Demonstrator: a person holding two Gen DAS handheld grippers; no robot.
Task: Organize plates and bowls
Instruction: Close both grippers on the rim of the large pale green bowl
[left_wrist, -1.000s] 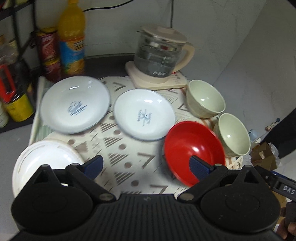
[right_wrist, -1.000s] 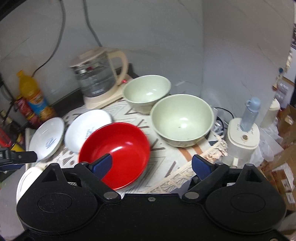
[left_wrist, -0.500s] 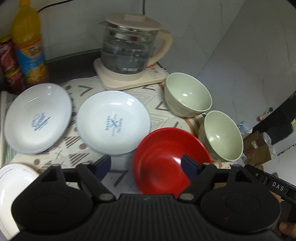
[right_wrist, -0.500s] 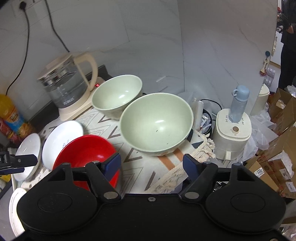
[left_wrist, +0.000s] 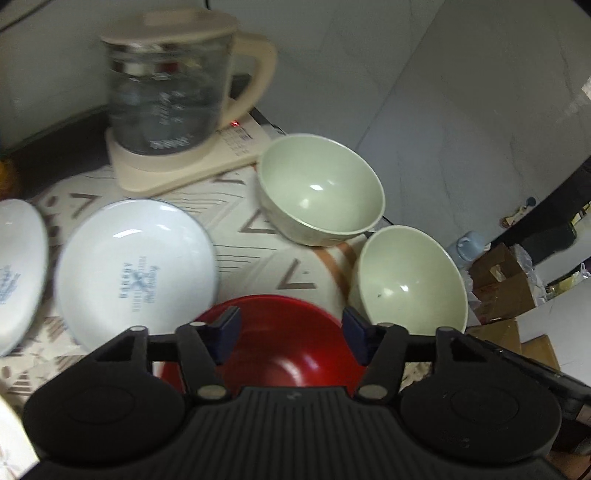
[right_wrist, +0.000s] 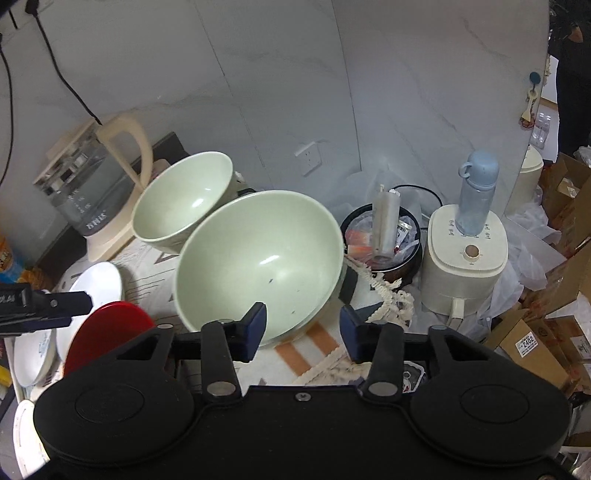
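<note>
Judging by the unstacked red bowl (left_wrist: 280, 332), green bowls (right_wrist: 258, 258) and white plates (left_wrist: 136, 266), sorting has barely begun, while left gripper (left_wrist: 290, 334) and right gripper (right_wrist: 301, 328) hover with jaws released, empty.

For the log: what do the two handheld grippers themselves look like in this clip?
Both match: a black plastic body with a ribbed centre panel, two round housings, and black linkage arms with silver pivot pins. The left gripper and right gripper each end in dark blue finger pads. No cables or sleeves are visible.
</note>
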